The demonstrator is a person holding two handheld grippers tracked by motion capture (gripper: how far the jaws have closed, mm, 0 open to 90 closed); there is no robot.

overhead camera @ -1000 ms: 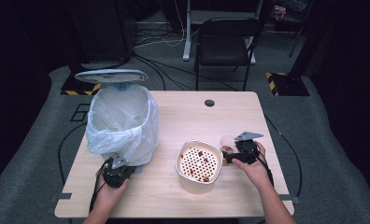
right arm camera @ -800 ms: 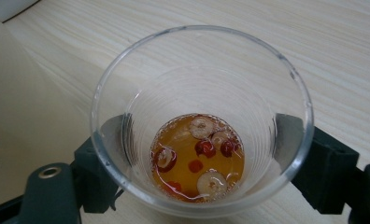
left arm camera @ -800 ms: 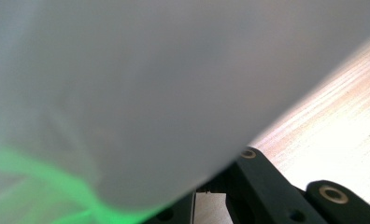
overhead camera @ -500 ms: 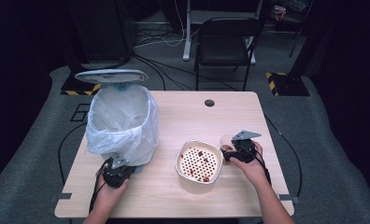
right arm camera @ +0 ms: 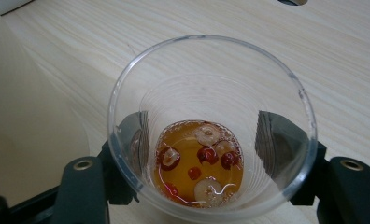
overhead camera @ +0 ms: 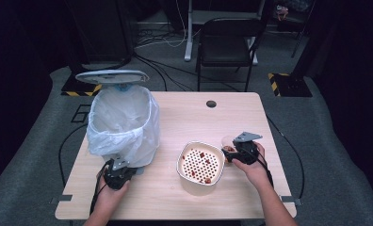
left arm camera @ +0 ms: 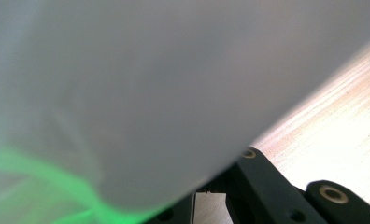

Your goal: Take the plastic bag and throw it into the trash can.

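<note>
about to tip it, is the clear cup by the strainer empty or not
Not empty: the clear cup holds a shallow pool of amber liquid with red fruit pieces.

I am in a work room, like a lab, not a home. My wood table stands alone on a grey carpet. It has a round hole for wires. Black cables run over the floor behind it. Yellow and black tape marks the floor. An empty black chair waits past the table. The room around is dark, and light falls on my table. It looks like a place for tests.
</note>
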